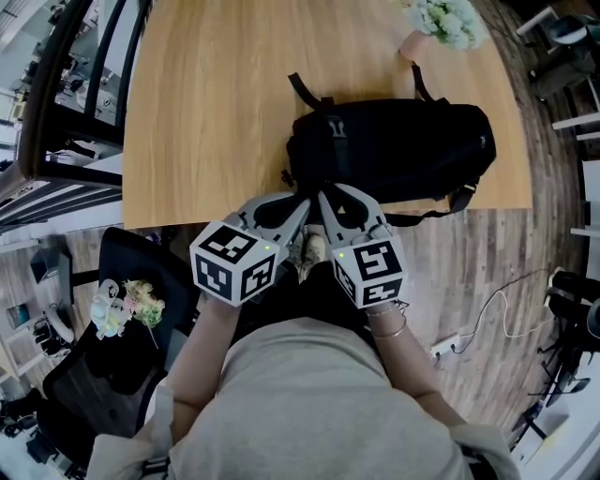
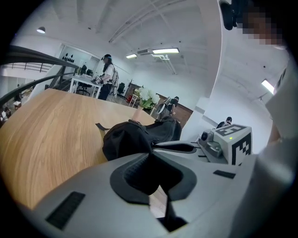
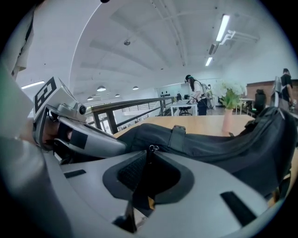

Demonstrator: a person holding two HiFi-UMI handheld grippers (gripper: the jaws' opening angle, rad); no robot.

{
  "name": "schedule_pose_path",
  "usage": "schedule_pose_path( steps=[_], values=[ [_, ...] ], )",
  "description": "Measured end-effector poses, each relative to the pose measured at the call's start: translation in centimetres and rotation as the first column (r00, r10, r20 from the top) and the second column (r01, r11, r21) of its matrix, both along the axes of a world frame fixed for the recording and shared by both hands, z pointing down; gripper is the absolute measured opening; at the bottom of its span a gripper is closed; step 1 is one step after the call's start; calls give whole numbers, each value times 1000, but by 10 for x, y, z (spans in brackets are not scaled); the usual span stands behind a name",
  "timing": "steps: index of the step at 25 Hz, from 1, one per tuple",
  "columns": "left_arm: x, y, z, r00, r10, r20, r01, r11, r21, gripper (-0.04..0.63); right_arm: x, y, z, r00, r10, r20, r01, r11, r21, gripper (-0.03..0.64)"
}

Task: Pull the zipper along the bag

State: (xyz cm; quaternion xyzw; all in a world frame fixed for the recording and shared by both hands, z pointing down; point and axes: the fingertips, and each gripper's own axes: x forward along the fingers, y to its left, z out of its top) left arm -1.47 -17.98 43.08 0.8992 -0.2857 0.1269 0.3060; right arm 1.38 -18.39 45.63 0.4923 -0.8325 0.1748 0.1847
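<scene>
A black bag (image 1: pixel 394 150) lies on the wooden table (image 1: pixel 216 112) near its front edge. Both grippers meet at the bag's near left end. My left gripper (image 1: pixel 305 202) is shut, and in the left gripper view (image 2: pixel 150 155) black fabric of the bag (image 2: pixel 135 137) sits between its pads. My right gripper (image 1: pixel 322 197) comes in beside it from the right. In the right gripper view the jaws (image 3: pixel 149 152) are shut on a black tab whose small metal zipper pull (image 3: pixel 150 148) shows at the tips. The bag (image 3: pixel 209 139) stretches away behind it.
A vase of white flowers (image 1: pixel 441 23) stands at the table's far edge behind the bag. A dark chair with a flower bunch (image 1: pixel 131 305) sits lower left on the floor. A railing (image 1: pixel 56 103) runs at the left. A white cable (image 1: pixel 497 319) lies on the floor at the right.
</scene>
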Motion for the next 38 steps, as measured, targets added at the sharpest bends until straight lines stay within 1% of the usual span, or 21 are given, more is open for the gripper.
schedule_pose_path(
  steps=[3,11,17,23,27,30,33,38],
  values=[
    [0,-1,1,1000,8,5,-8,1000,11,31,5,1,0,1000,11,-1,-11,1000,-6,49],
    [-1,-3,2,1000,-1,-2,1,1000,10,31,13,7,-5,999,19,28,-18,1000,-19,48],
    [1,-1,3,1000,24,-2,-24,1000,10,31,14,9,-7,998,21,60,-19,999,-31,49],
    [4,2,0,999,39,2,-39,999,17,31,15,9,-3,999,40,-14,-41,999,-31,55],
    [5,2,0,999,40,9,-40,999,21,31,18,7,-3,997,49,-54,-51,998,-25,86],
    [5,2,0,999,36,8,-36,999,21,31,19,6,-7,995,52,-90,-52,999,-2,77],
    [6,3,-1,999,40,8,-40,999,21,31,13,6,-8,995,37,-95,-37,999,3,72],
    [7,5,-1,999,40,17,-40,999,25,31,9,4,-1,994,38,-100,-38,999,-3,74]
  ],
)
